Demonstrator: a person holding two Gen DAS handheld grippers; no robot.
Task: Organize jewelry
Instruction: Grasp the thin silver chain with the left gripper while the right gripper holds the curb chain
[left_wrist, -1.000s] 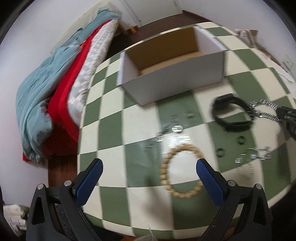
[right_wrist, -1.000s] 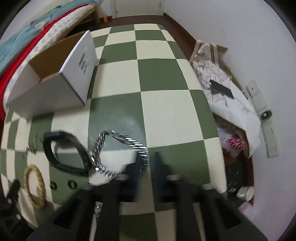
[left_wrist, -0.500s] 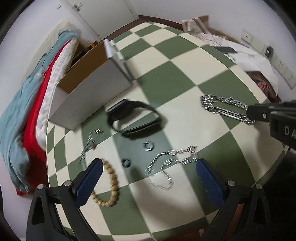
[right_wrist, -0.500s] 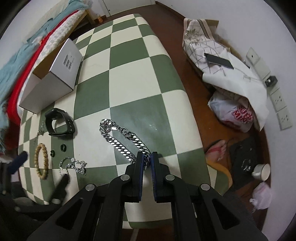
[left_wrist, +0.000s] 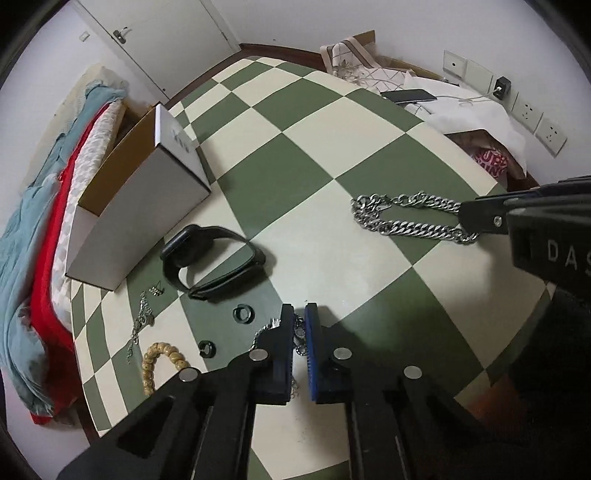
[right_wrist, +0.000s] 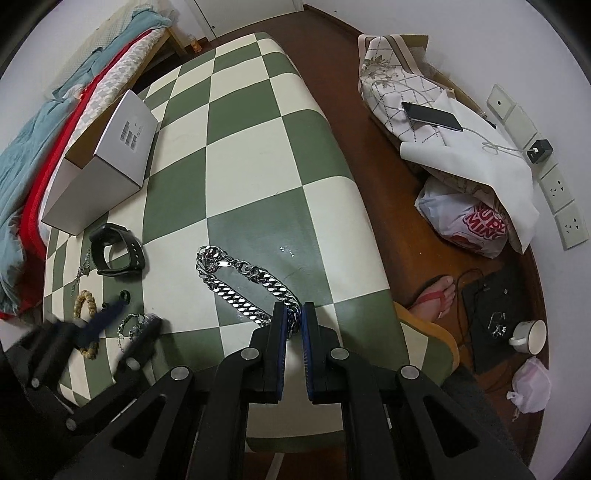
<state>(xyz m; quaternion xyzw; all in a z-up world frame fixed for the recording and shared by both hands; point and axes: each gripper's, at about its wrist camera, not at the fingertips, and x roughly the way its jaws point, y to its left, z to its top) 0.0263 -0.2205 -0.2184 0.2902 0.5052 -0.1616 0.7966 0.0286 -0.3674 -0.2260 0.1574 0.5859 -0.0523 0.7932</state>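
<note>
My left gripper (left_wrist: 299, 325) is shut on a thin silver chain bracelet (left_wrist: 297, 334) at the near edge of the checked table (left_wrist: 303, 155); it shows blurred in the right wrist view (right_wrist: 129, 325). My right gripper (right_wrist: 293, 317) is shut on the end of a heavy silver curb chain (right_wrist: 236, 280), which trails across the table (left_wrist: 406, 218). A black watch band (left_wrist: 210, 262), two dark rings (left_wrist: 243, 314), a wooden bead bracelet (left_wrist: 159, 362) and a fine chain (left_wrist: 140, 325) lie near the open white box (left_wrist: 140, 199).
A bed with red and blue bedding (left_wrist: 40, 258) runs along the table's left side. Bags, a phone (right_wrist: 432, 116) and a white cup (right_wrist: 528, 336) sit on the floor to the right, with a sandalled foot (right_wrist: 436, 295) close to the table.
My left gripper has closed from wide open onto the thin silver bracelet. My right gripper stays shut on the heavy chain, and its view has pulled back a little.
</note>
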